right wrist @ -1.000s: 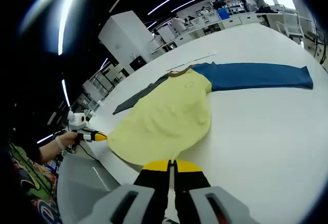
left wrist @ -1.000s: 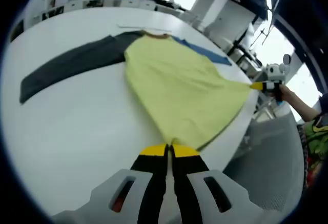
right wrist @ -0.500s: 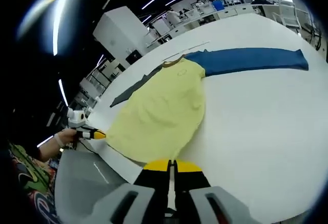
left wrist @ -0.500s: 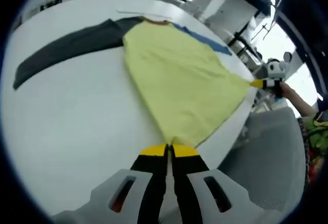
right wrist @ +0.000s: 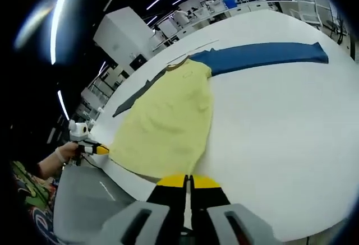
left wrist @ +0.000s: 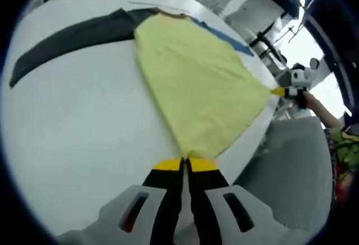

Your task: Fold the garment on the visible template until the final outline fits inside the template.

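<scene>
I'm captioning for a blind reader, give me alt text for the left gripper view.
The left gripper, jaws shut, pinches a hem corner of a yellow shirt spread on a white table. The right gripper holds the other corner; the sleeves are grey and blue.

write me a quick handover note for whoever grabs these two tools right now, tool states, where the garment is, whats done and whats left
Left tool: jaws shut on one bottom corner of the garment.
Right tool: jaws shut on the other bottom corner; it also shows at the far right of the left gripper view.
Garment: yellow body spread on the white table, hem stretched between the two tools at the near table edge. Grey sleeve and blue sleeve lie straight out to either side, collar at the far end.
Done: both hem corners gripped, body pulled flat.
Left: no fold shows yet; likely carry the hem toward the collar, then deal with the sleeves.
</scene>
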Available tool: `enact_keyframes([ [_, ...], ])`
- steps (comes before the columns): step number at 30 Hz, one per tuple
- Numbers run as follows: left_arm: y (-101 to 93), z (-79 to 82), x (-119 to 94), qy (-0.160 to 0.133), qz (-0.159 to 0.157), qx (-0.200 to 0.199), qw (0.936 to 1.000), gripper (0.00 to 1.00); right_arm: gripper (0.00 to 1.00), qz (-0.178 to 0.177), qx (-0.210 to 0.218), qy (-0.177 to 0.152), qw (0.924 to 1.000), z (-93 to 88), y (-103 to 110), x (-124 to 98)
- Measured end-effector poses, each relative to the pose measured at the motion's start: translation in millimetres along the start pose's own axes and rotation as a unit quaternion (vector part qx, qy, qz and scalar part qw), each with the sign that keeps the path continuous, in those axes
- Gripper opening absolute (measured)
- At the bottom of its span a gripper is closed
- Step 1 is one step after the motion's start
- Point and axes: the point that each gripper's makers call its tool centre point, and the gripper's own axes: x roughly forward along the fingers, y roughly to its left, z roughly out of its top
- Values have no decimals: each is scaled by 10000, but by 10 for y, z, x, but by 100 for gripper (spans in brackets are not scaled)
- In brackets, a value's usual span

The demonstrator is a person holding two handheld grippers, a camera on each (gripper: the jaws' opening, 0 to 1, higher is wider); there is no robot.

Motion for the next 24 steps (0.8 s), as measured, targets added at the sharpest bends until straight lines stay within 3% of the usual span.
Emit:
enact_keyframes([
  [16,-10,-75,44,197,-68,-29,9998,0,0,-67,83,90,9999,-95,-43,17],
  [24,2,-83,37,142,-84,-87,9998,0,0,-99,133,160,9997,-136,-70,51],
])
